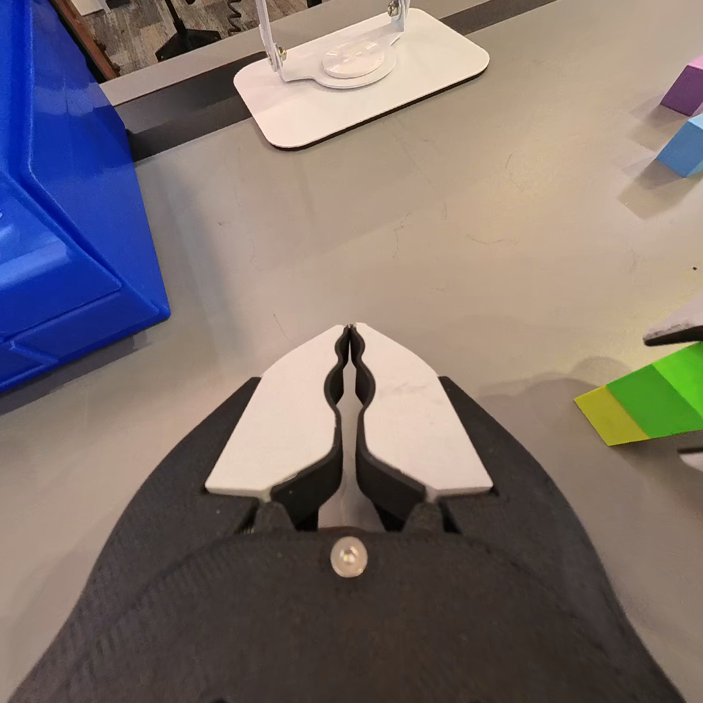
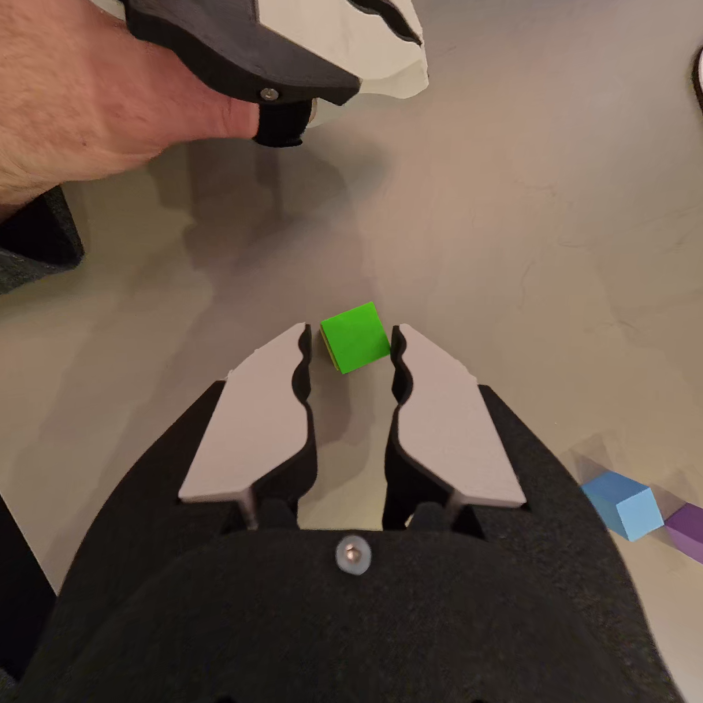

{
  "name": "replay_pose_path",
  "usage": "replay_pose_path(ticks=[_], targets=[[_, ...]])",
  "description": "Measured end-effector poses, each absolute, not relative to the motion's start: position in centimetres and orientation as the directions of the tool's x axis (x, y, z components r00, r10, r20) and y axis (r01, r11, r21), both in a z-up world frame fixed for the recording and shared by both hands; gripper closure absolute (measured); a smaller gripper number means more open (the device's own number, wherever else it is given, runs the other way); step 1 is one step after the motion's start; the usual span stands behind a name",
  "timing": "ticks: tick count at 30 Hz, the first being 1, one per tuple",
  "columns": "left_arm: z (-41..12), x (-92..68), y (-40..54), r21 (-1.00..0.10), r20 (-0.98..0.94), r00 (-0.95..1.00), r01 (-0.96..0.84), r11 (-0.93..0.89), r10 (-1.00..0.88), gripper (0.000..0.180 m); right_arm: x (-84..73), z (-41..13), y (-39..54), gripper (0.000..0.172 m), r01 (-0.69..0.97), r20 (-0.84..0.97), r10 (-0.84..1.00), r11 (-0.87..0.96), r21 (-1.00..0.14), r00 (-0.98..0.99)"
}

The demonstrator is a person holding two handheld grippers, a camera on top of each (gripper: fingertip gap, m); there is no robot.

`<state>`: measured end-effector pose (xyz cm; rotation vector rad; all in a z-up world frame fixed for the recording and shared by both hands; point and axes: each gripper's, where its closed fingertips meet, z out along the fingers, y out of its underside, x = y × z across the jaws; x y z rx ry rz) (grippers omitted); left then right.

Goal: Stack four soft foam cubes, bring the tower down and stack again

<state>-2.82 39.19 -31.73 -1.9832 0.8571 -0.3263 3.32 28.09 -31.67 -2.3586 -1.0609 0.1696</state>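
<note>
A blue bin [image 1: 68, 213] and white stand [image 1: 361, 87] on the grey table [image 1: 380, 247].

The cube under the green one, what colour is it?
Yellow. The left wrist view shows it best, with the green cube stacked on top.

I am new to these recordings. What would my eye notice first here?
First, the bright green cube on a yellow cube, between the open right gripper's fingers. Then the big blue bin at the table's left, and the light blue cube touching the purple cube.
</note>
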Motion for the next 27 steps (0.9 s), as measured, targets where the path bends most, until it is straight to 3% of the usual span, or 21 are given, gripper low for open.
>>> replay_pose_path(ticks=[5,13,21,27], targets=[[-31.7,-2.8,39.2,-0.835,-0.103,0.722,-0.437,-0.335,-0.684,0.180,3.1,-30.9,27.9,0.121,0.656,0.109,0.733,-0.520,-0.547,0.671],[-31.7,-2.8,39.1,-0.835,-0.103,0.719,-0.438,-0.333,-0.687,0.180,10.5,-26.9,29.9,0.118,0.608,0.160,0.680,-0.493,-0.622,0.716],[-31.7,-2.8,39.1,-0.835,-0.097,0.720,-0.435,-0.337,-0.688,0.180,21.1,-29.6,31.8,0.121,0.730,0.276,0.709,-0.479,-0.488,0.649],[-31.8,-2.8,39.2,-0.835,-0.091,0.721,-0.431,-0.342,-0.687,0.180,23.3,-32.7,32.7,0.126,0.779,0.258,0.759,-0.474,-0.410,0.598]])
